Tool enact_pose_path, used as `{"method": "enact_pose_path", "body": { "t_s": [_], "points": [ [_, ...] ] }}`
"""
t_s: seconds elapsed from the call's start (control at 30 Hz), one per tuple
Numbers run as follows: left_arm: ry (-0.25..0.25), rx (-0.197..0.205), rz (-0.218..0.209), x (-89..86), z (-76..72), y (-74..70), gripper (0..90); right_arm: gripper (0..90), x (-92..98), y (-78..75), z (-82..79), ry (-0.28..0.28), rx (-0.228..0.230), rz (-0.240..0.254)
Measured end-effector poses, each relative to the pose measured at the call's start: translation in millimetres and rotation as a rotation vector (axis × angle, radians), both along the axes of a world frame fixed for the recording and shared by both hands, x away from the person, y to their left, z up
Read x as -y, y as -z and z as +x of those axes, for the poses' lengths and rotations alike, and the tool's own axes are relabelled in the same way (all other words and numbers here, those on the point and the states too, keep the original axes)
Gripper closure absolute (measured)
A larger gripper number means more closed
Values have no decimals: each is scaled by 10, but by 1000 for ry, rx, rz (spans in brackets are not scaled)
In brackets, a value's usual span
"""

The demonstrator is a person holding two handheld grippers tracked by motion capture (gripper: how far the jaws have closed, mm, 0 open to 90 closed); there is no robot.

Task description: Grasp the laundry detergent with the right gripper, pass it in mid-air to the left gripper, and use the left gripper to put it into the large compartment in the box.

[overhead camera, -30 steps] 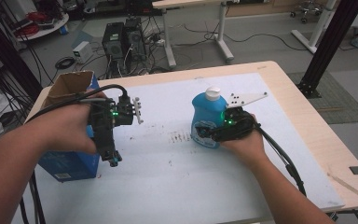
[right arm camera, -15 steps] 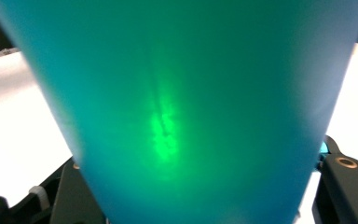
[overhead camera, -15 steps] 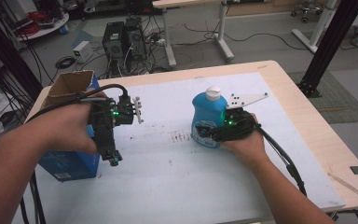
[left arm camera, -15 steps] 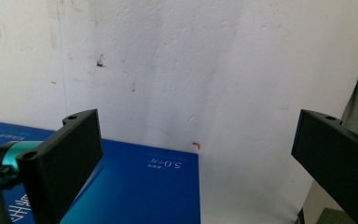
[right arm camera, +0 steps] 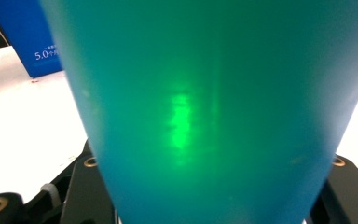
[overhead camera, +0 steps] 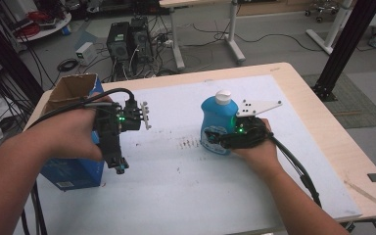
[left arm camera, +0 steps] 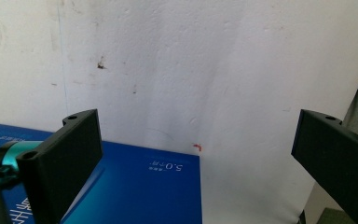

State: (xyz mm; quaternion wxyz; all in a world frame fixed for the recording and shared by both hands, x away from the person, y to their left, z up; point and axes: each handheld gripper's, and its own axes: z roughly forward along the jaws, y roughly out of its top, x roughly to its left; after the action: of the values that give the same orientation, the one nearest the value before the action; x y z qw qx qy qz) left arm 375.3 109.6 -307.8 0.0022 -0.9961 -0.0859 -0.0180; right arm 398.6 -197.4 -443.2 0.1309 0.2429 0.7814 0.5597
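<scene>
Our right claw (overhead camera: pixel 221 138) has just been closing onto the upright blue bottle (overhead camera: pixel 216 122) to lift it, while our left claw (left arm camera: pixel 193 154) waits wide open and empty over the counter (overhead camera: pixel 176 186) by the blue box (overhead camera: pixel 71 171).

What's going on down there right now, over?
Right gripper just closing on blue bottle. Left gripper open over blue box. Nothing in the way.

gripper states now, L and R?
Left gripper: open, nothing between the jaws, above the blue box.
Right gripper: jaws just closing, shut on the blue bottle.
</scene>
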Motion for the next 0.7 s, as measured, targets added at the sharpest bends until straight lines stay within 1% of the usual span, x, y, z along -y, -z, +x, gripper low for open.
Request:
{"method": "enact_pose_path", "body": {
  "t_s": [0.2,0.4,0.53,0.7],
  "points": [
    [2,3,-1,-1,-2,-5,18,456,-9,-9,-21,2,19,-18],
    [0,2,-6,0,-12,-12,17,462,-21,-21,-35,4,30,-30],
    [4,3,-9,-6,-8,-24,17,462,-20,-39,-47,-6,18,-35],
    [3,2,-12,-10,-5,-42,18,462,-2,-96,-65,-26,7,-22]
  ]
}}
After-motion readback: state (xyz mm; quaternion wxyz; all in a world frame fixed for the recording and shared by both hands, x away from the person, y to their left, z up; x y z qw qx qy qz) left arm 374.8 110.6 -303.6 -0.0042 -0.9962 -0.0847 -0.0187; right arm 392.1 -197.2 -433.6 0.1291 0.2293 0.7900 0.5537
